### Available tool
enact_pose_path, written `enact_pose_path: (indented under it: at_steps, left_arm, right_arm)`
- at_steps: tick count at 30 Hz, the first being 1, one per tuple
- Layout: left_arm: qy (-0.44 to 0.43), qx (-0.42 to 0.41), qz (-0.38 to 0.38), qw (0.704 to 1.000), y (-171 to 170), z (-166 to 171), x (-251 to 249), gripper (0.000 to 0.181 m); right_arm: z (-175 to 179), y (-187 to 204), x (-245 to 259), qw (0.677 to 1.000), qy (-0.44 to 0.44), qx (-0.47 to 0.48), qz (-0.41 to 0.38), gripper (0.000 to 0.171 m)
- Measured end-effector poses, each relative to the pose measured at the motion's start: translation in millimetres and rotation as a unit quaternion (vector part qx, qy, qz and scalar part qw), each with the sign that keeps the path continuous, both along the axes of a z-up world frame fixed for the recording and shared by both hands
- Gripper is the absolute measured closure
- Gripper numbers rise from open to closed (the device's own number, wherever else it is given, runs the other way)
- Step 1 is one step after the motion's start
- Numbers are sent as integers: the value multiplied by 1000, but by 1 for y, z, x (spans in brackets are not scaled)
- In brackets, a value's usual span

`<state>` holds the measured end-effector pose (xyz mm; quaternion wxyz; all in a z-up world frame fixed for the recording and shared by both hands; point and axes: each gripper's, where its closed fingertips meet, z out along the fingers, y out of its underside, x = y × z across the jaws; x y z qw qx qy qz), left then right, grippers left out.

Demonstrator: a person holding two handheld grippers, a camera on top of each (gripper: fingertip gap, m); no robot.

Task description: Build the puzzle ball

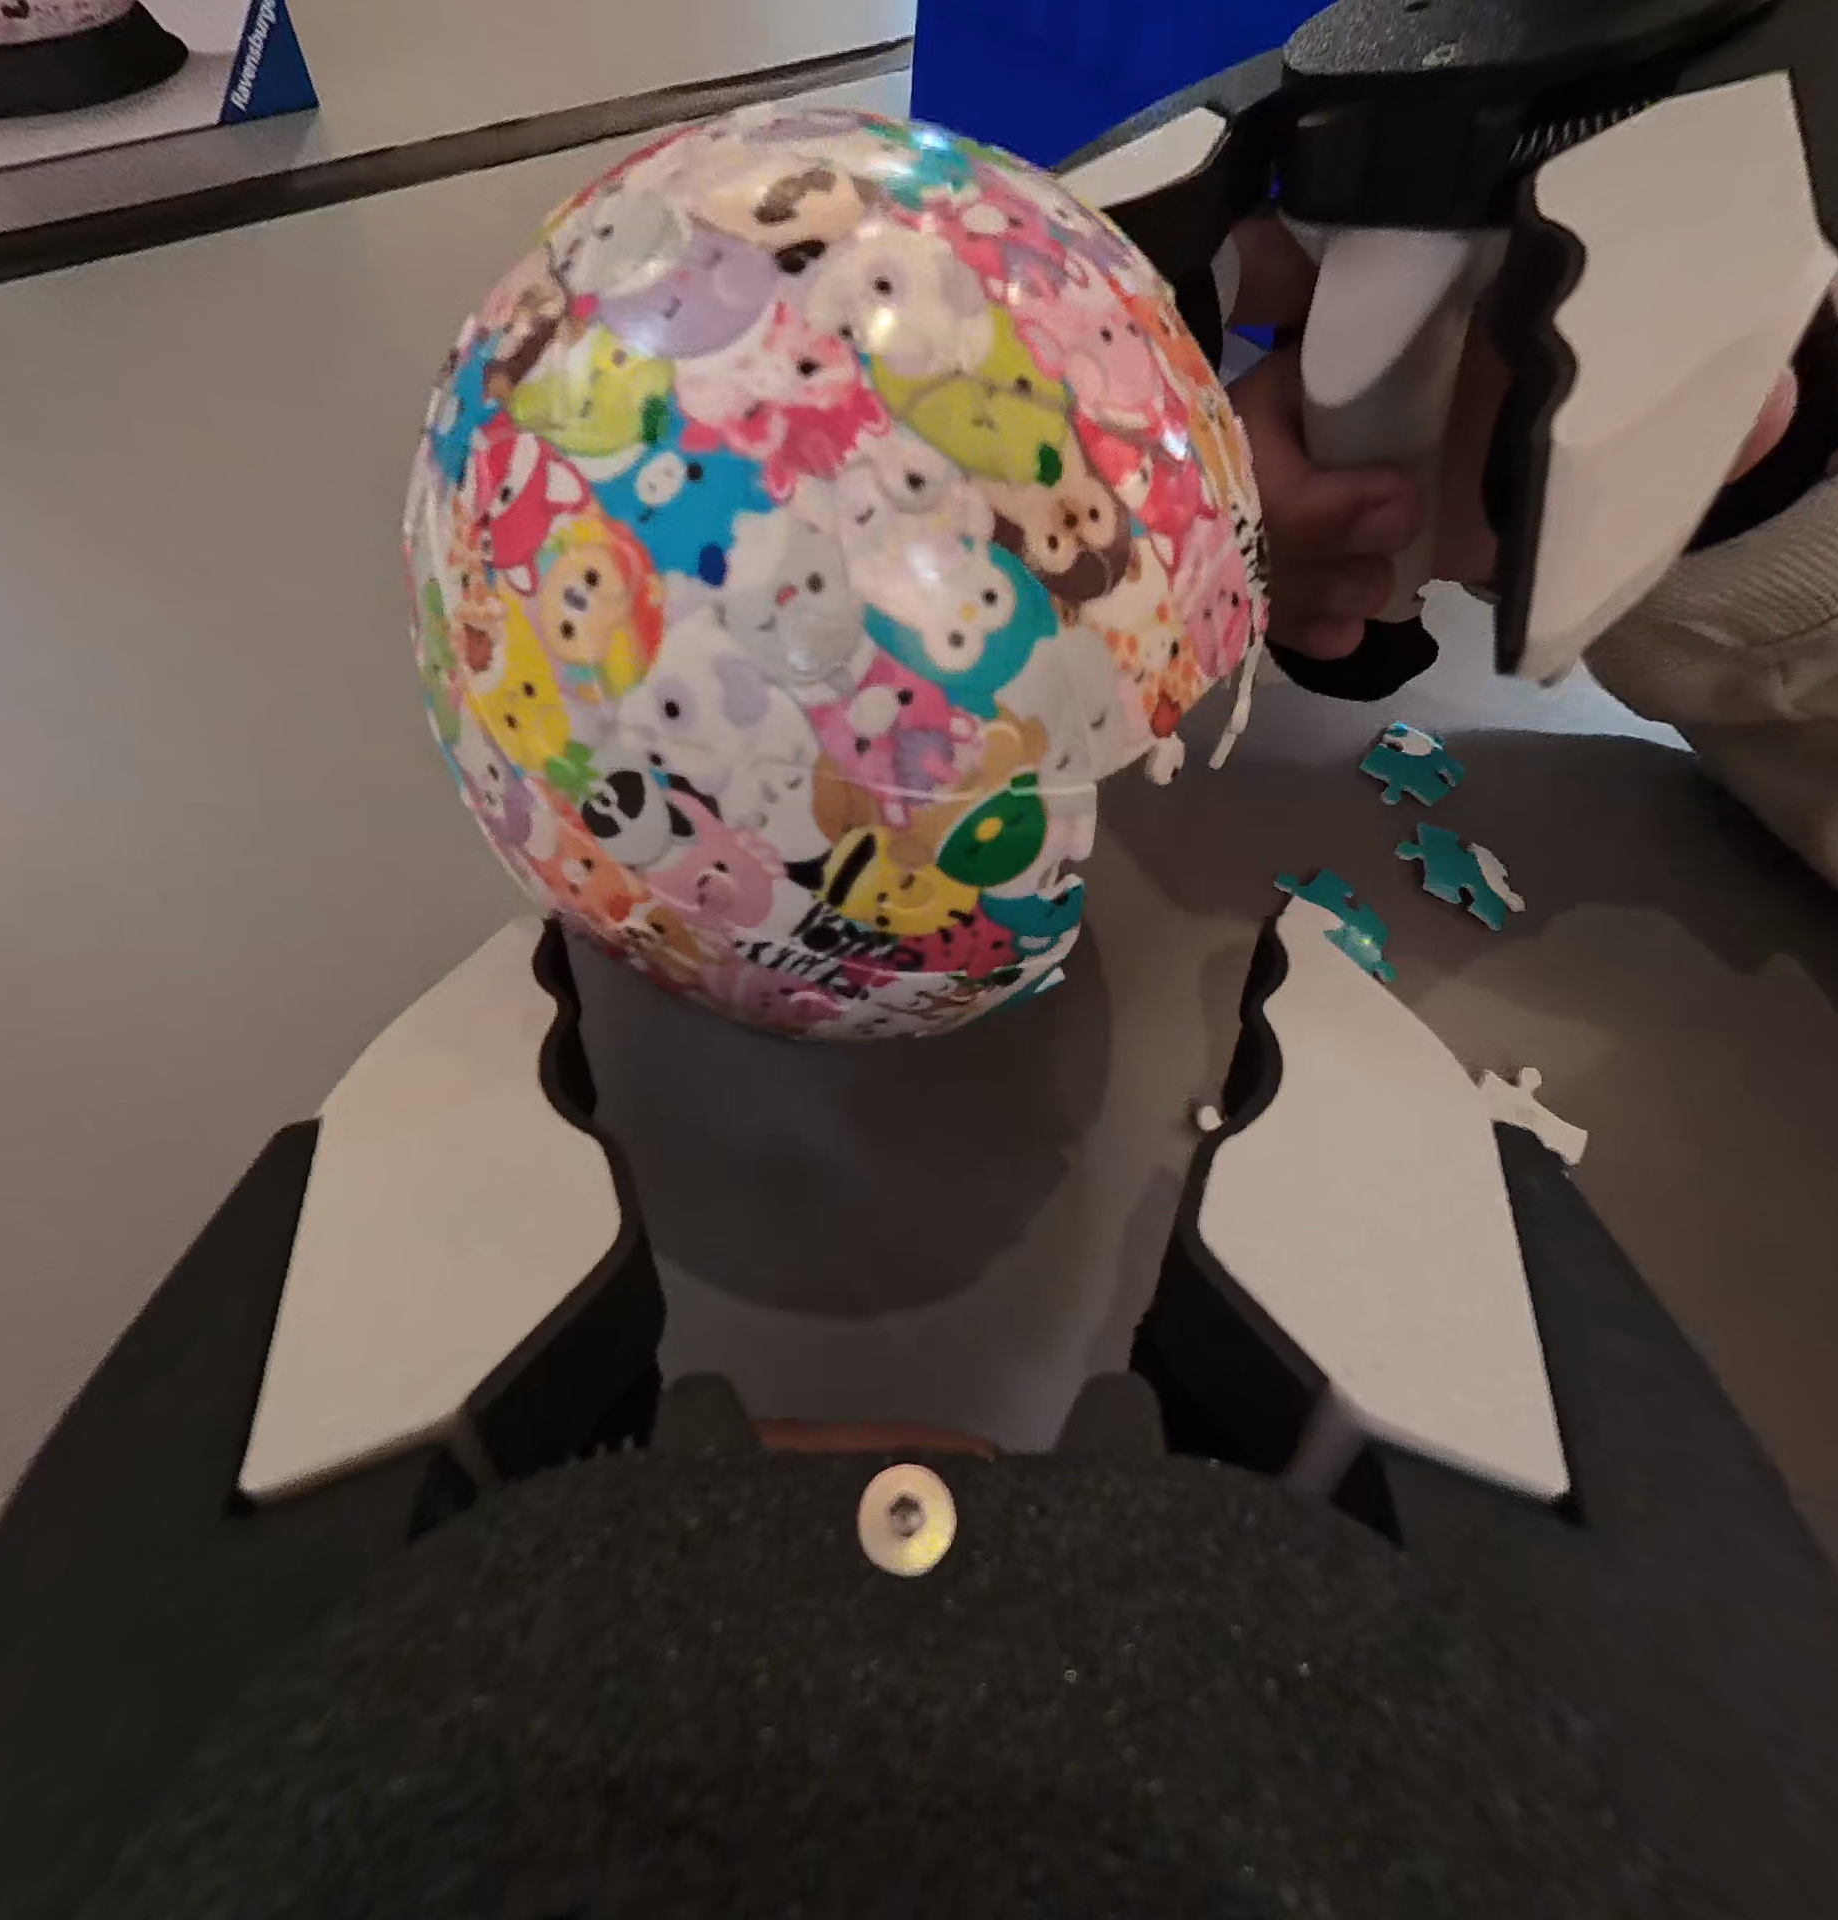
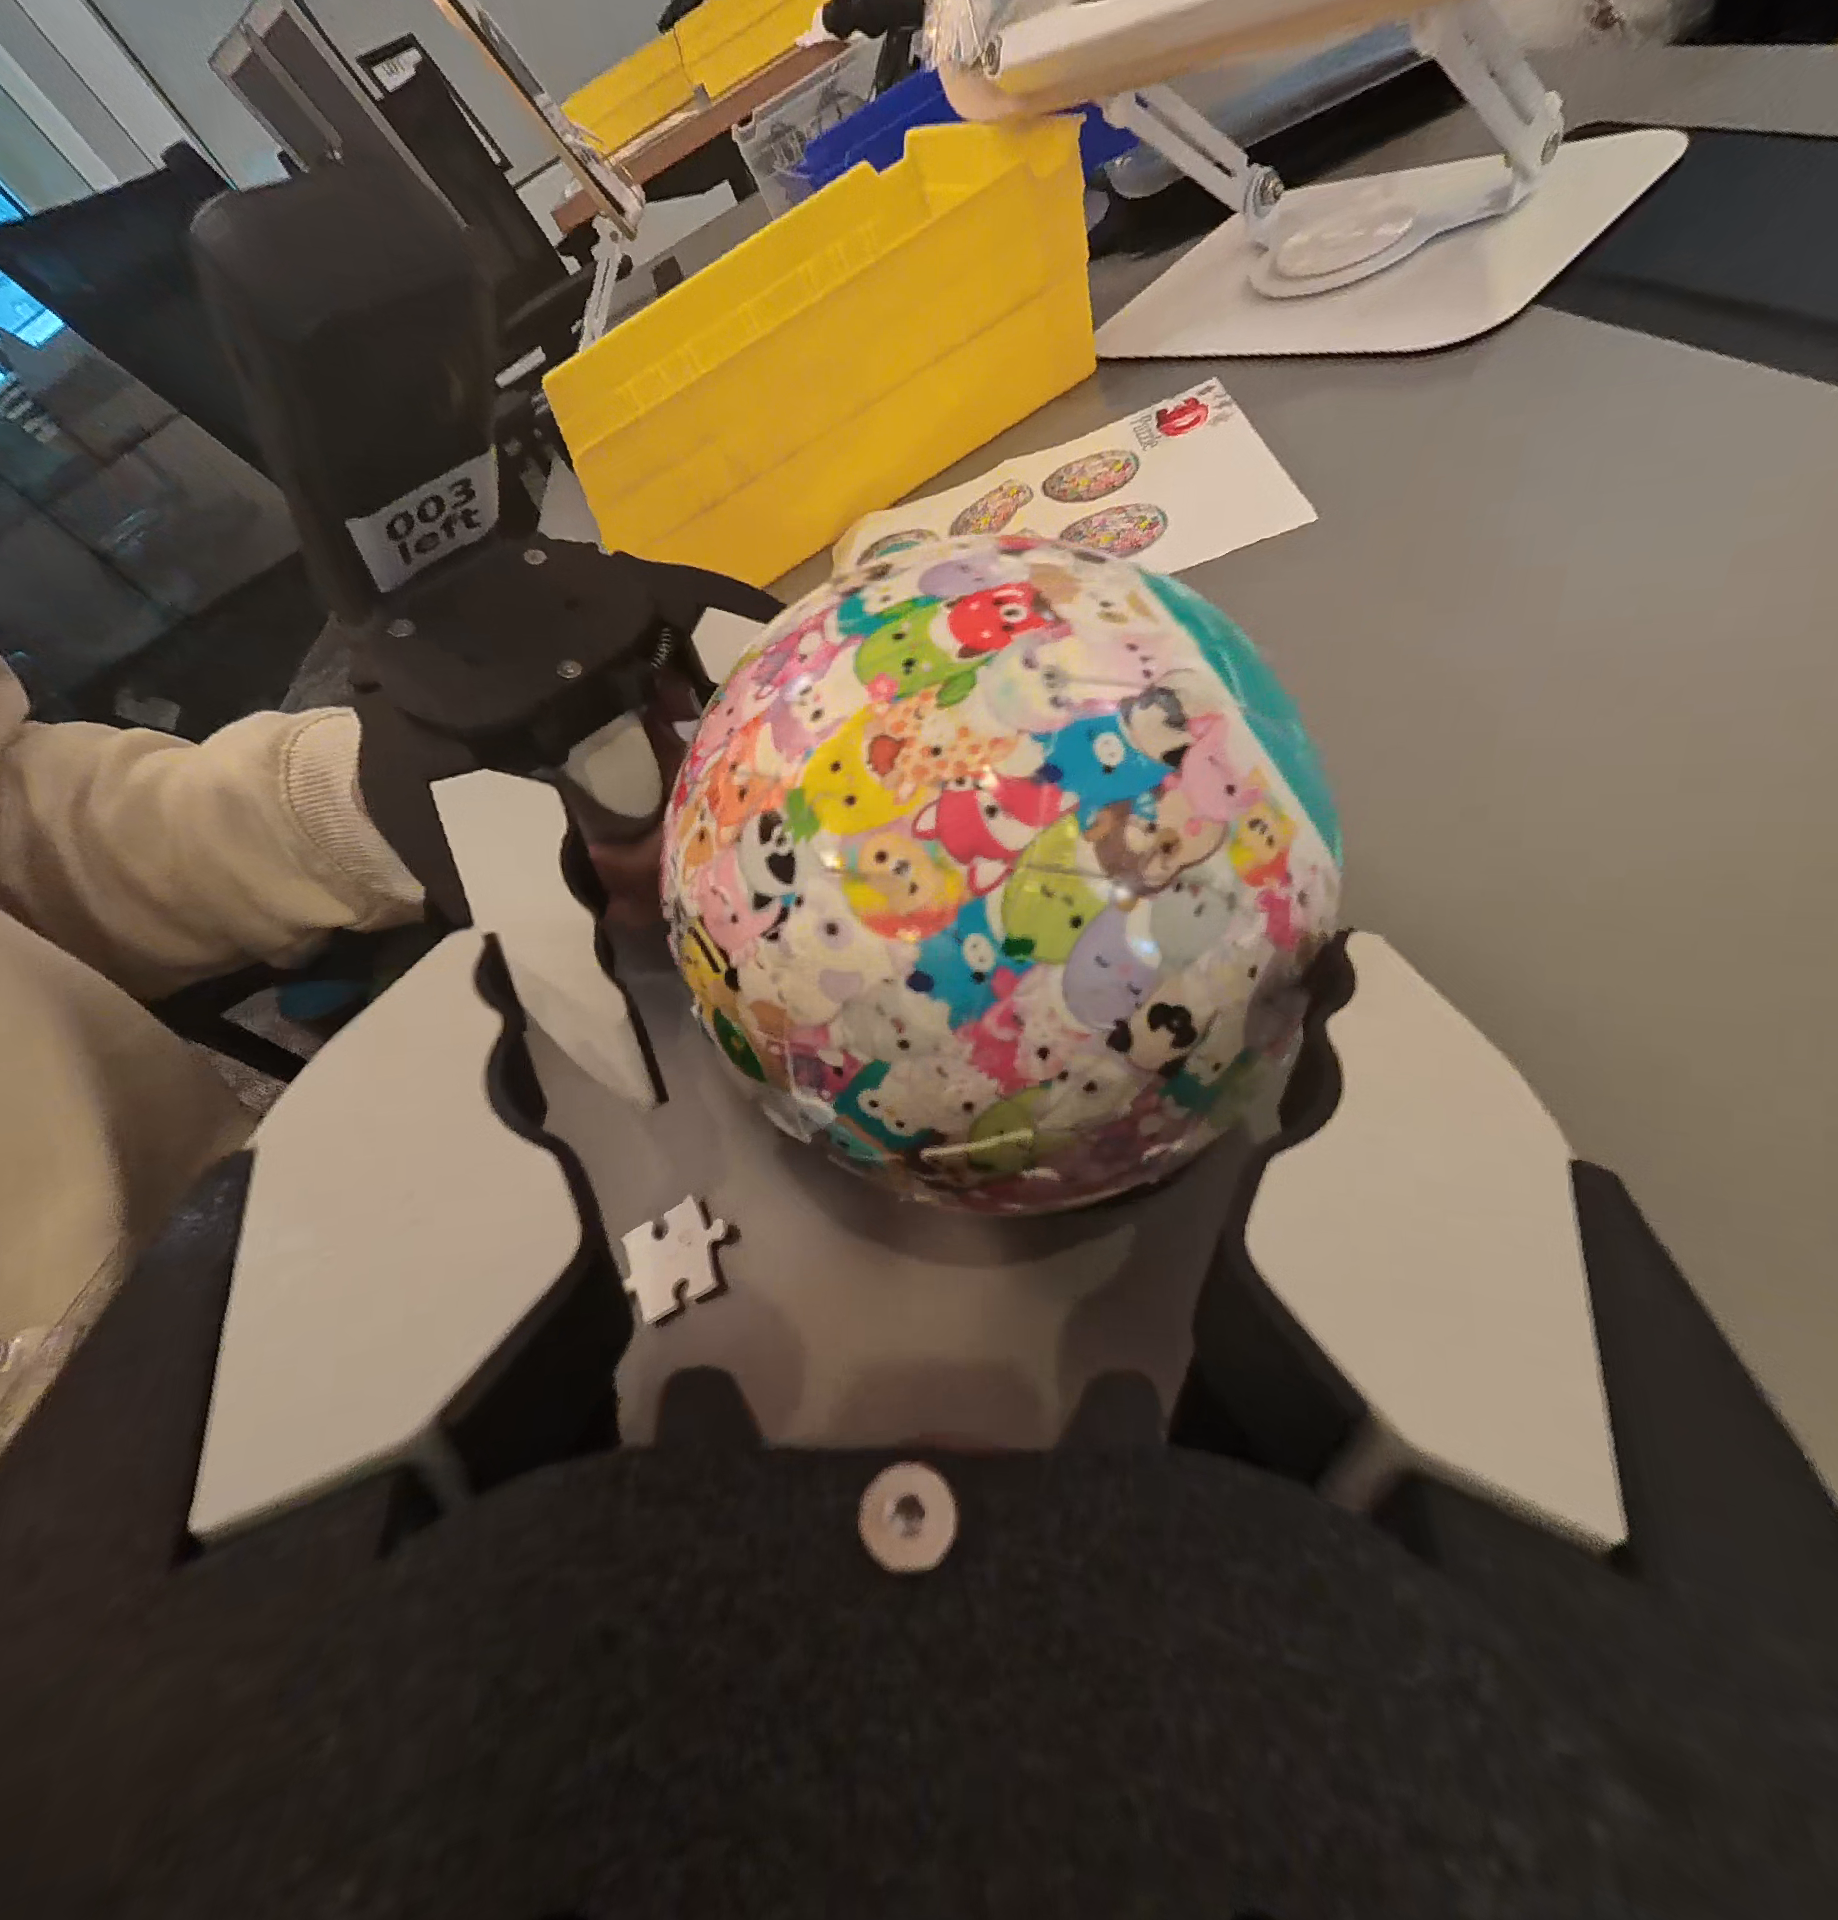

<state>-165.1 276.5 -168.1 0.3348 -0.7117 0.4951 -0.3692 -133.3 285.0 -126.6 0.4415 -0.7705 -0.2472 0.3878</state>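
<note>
The puzzle ball (image 1: pixel 832 582), covered in bright cartoon animals, stands on the grey table (image 1: pixel 167 623). It has a jagged open gap at its lower right in the left wrist view. In the right wrist view the ball (image 2: pixel 998 883) shows a teal patch at its far upper right. My left gripper (image 1: pixel 912 930) is open and empty, its fingertips just short of the ball's base. My right gripper (image 2: pixel 913 966) is open wide around the ball, and its right fingertip seems to touch the ball's side. A white face-down piece (image 2: pixel 676 1257) lies between its fingers.
Three teal loose pieces (image 1: pixel 1414 764) (image 1: pixel 1460 873) (image 1: pixel 1341 920) and a white one (image 1: pixel 1528 1112) lie right of the ball. A yellow bin (image 2: pixel 832 353), a printed sheet (image 2: pixel 1154 488) and a white stand (image 2: pixel 1414 260) sit behind. A cream sleeve (image 2: pixel 167 831) is at left. Left tips to right tips: about 7 cm.
</note>
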Motion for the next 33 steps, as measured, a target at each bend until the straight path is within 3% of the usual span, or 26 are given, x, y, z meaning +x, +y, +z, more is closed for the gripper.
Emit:
enact_pose_path:
  at_steps: [10, 14, 17, 20, 22, 25, 27, 28, 30, 33]
  left_arm:
    - [10, 18, 6, 1000, 5, 0, 2, 59]
    - [13, 26, 8, 1000, 5, -3, 1, 62]
    - [39, 37, 16, 998, 7, -12, -6, 63]
    - [47, 32, 26, 998, 4, -14, -26, 68]
    - [34, 29, 27, 999, -2, -8, -42, 80]
    - [10, 31, 31, 999, -14, 0, -62, 111]
    - [-1, 29, 41, 999, -20, 4, -68, 122]
    - [-8, 27, 37, 999, -25, 6, -67, 118]
    - [-8, 36, 40, 999, -24, 7, -62, 93]
    - [21, 66, 32, 997, -12, 0, -54, 84]
  right_arm:
    - [10, 6, -2, 1000, 10, 0, -3, 27]
    - [7, 6, 3, 1000, 16, 1, -8, 34]
    - [2, -1, 20, 998, -47, 21, -35, 40]
    - [10, -26, 35, 990, -113, 69, -56, 59]
    - [13, -47, 35, 982, -151, 94, -64, 64]
    - [11, -69, 28, 970, -188, 126, -92, 91]
    - [4, -77, 18, 970, -179, 127, -104, 88]
    - [-1, -79, 12, 973, -166, 120, -104, 82]
    - [-18, -82, 6, 977, -173, 94, -84, 77]
    - [-37, -86, -6, 968, -237, 81, -32, 77]
